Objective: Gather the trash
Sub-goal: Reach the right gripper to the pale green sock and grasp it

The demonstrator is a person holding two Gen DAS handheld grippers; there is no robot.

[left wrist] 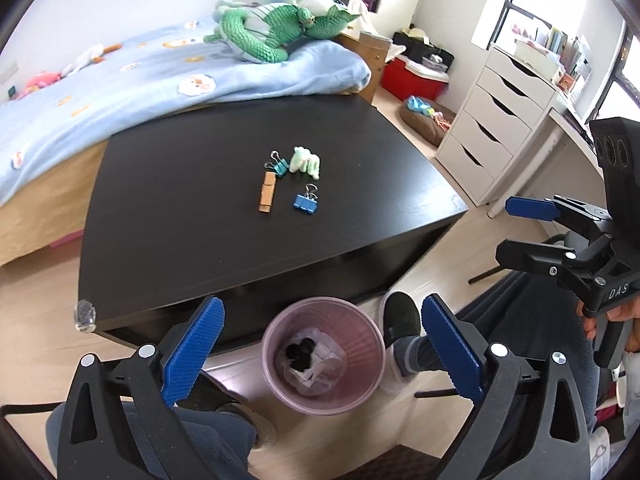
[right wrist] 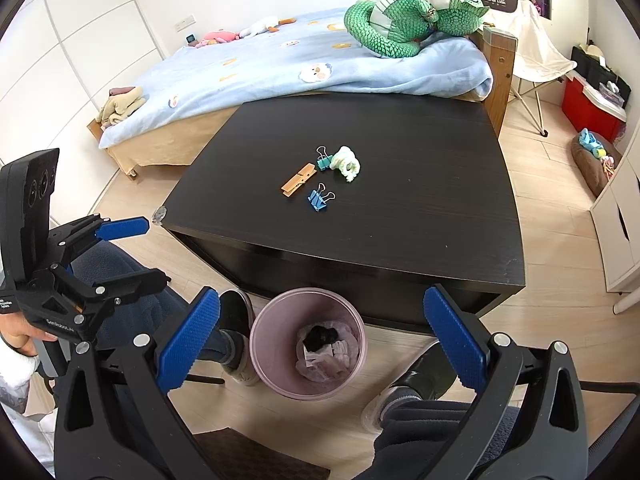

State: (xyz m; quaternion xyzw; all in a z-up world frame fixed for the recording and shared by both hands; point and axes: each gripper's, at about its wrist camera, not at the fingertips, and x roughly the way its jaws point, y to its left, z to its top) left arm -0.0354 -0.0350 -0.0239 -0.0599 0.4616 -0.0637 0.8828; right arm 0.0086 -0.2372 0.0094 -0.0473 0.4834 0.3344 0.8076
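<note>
A pink waste bin (left wrist: 362, 344) (right wrist: 268, 344) stands on the floor in front of the dark table (left wrist: 180, 208) (right wrist: 420, 208), holding crumpled white paper and a black scrap. My left gripper (left wrist: 322, 305) hangs open and empty above the bin. My right gripper (right wrist: 320, 296) is open and empty too, also over the bin. On the table lie a pale green crumpled scrap (left wrist: 306, 162) (right wrist: 347, 164), a teal binder clip (left wrist: 279, 165) (right wrist: 325, 161), a blue binder clip (left wrist: 306, 201) (right wrist: 319, 199) and a wooden clothespin (left wrist: 267, 196) (right wrist: 298, 185).
A bed with a blue blanket (left wrist: 140, 80) and a green plush toy (left wrist: 256, 32) lies behind the table. White drawers (left wrist: 492, 120) stand at the right. The person's legs and slippered feet (left wrist: 402, 316) flank the bin. A clear bumper (left wrist: 85, 314) caps the table's near corner.
</note>
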